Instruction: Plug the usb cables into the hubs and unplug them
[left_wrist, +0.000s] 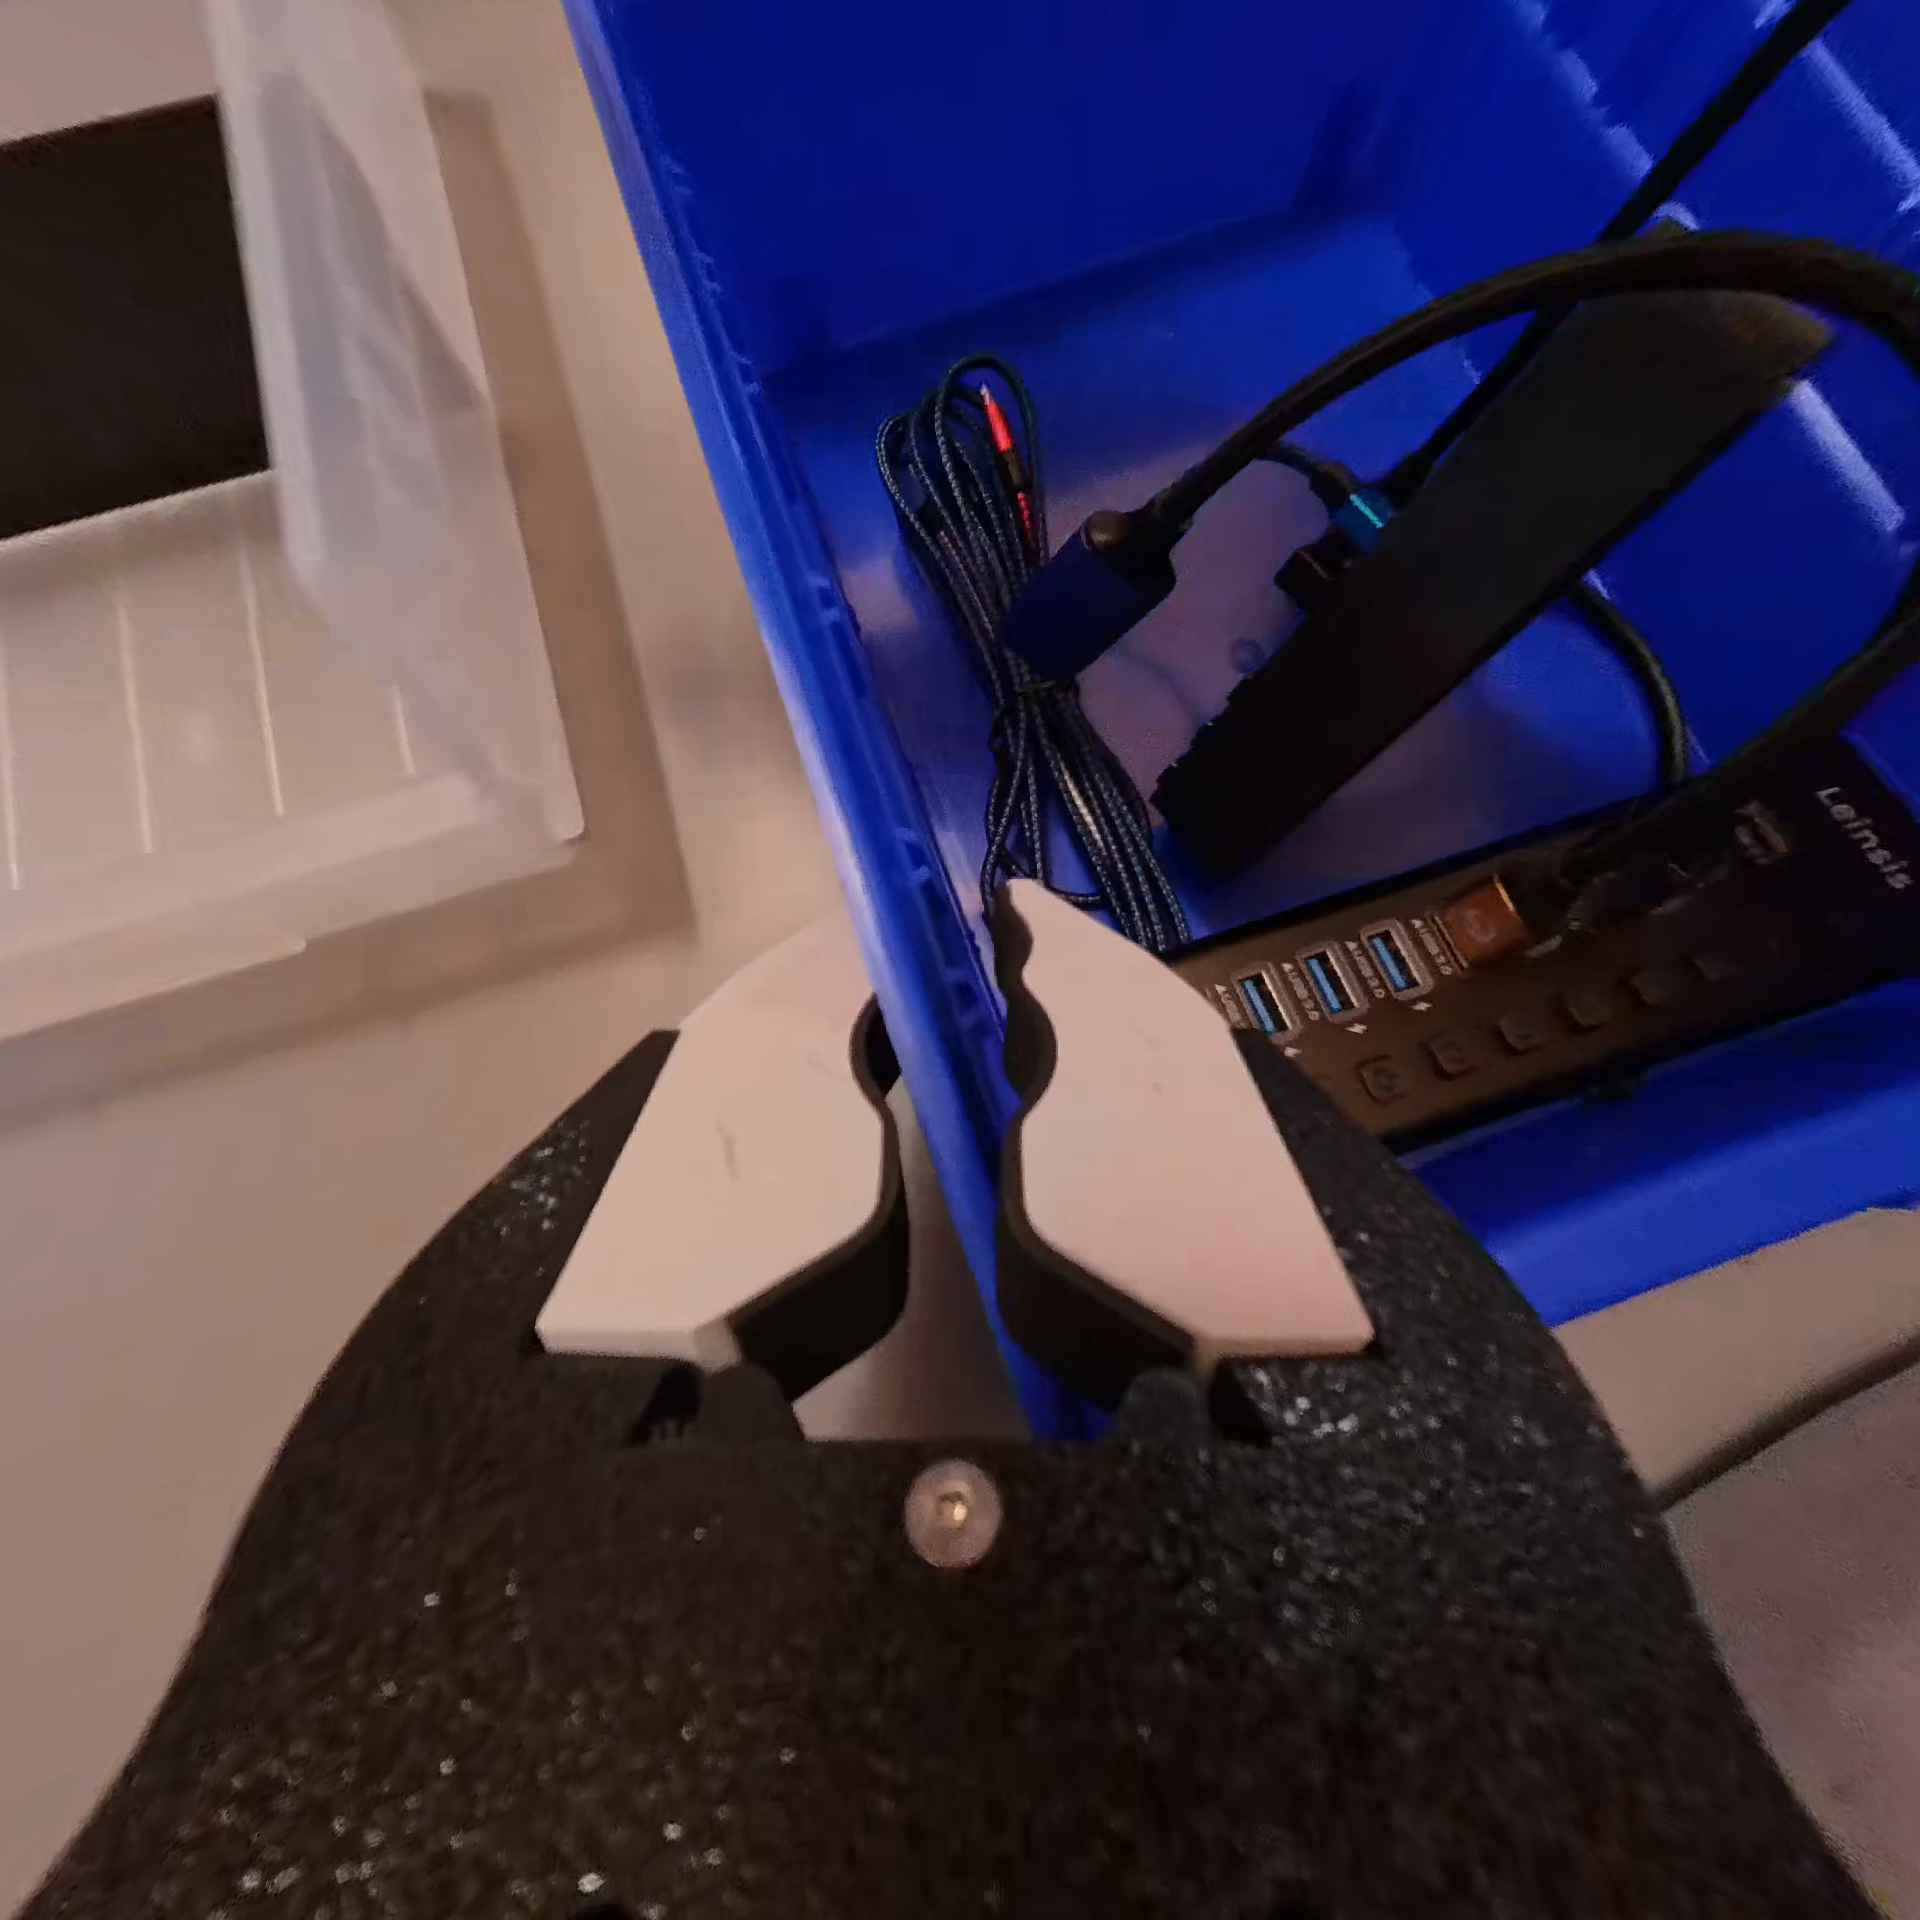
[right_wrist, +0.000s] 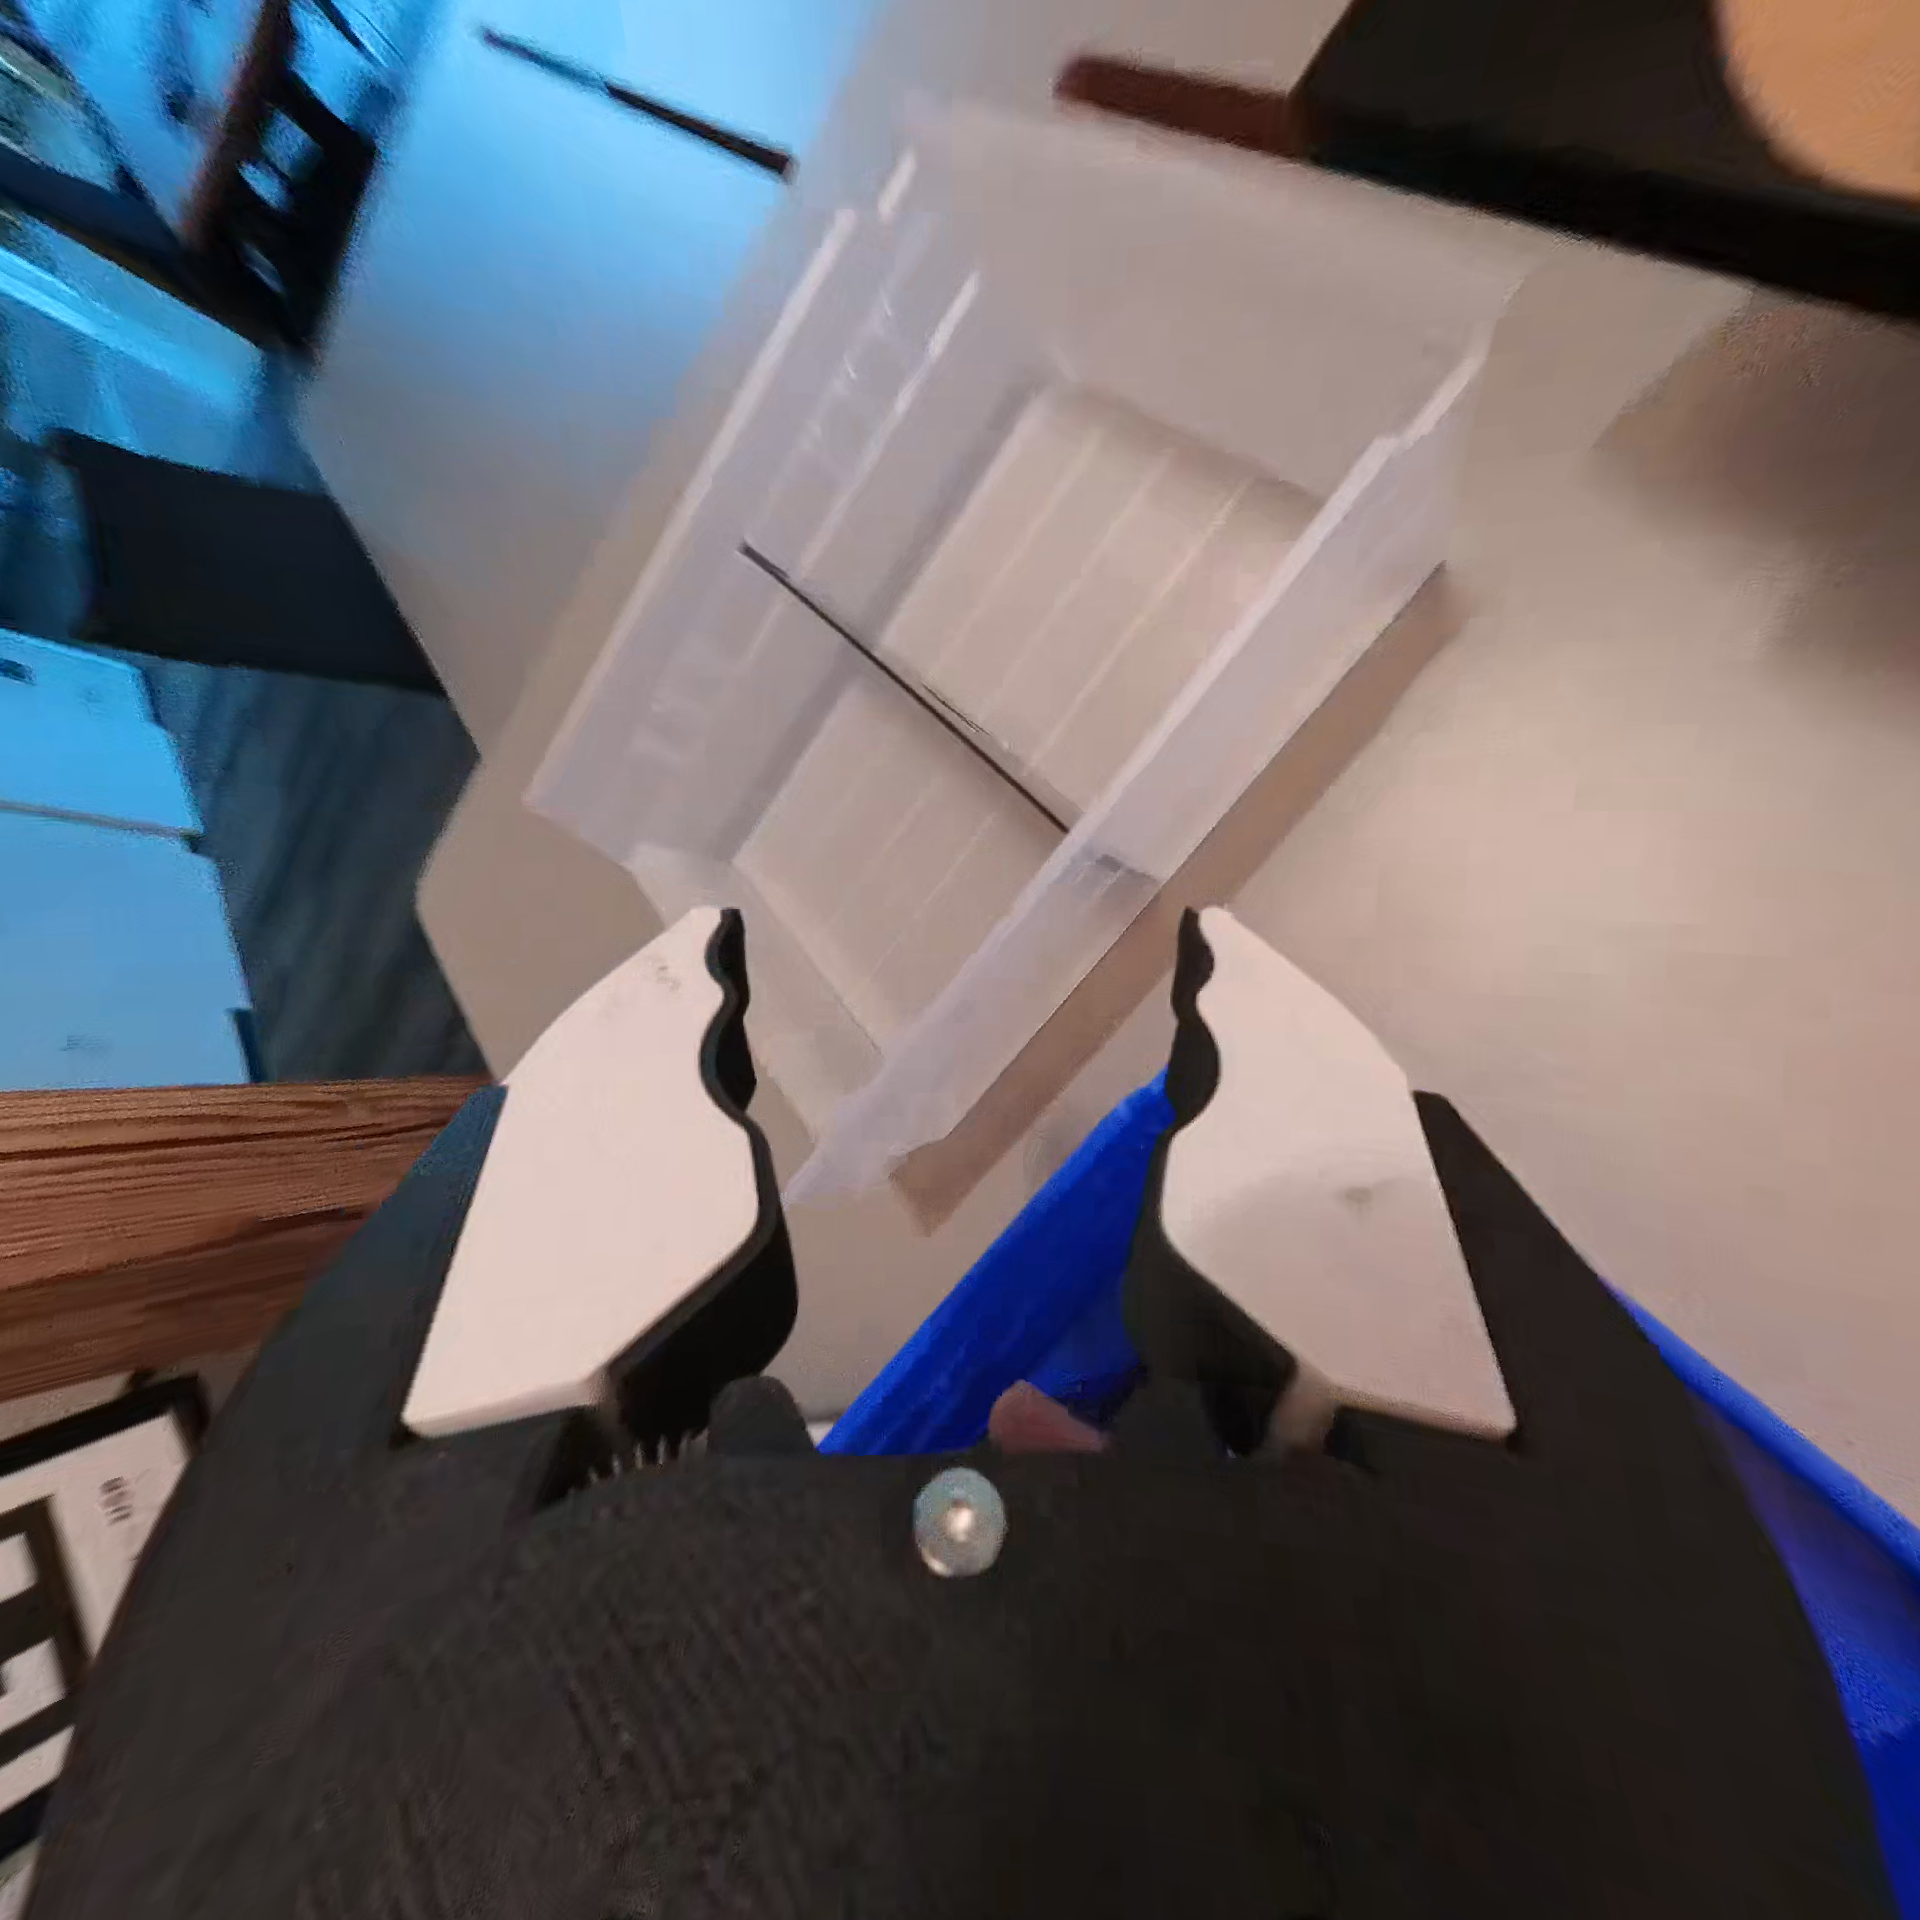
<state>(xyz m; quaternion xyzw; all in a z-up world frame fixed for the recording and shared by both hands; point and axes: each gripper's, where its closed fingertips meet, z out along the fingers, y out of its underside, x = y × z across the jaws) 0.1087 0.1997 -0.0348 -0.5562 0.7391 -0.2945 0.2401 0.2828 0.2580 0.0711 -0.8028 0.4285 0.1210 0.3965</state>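
Observation:
A blue bin (left_wrist: 1039, 208) holds two black USB hubs. The near hub (left_wrist: 1558, 997) shows blue ports and has a gold plug (left_wrist: 1486, 925) in it. The far hub (left_wrist: 1455, 603) lies tilted with a light-blue plug (left_wrist: 1366, 514) in its side. A tied bundle of dark braided cable (left_wrist: 1039, 675) and a blue plug (left_wrist: 1081, 603) lie by the bin's left wall. A thick black cable (left_wrist: 1558, 281) arches over the hubs. My left gripper (left_wrist: 935, 935) is shut on that wall, one finger inside, one outside. My right gripper (right_wrist: 961, 925) is open and empty above the bin's corner (right_wrist: 987, 1330).
A clear plastic tray (left_wrist: 260, 675) sits on the white table left of the bin; it also shows ahead of the right gripper (right_wrist: 1039, 623). A wooden edge (right_wrist: 156, 1195) and a black-framed sheet (right_wrist: 62, 1558) lie at the lower left.

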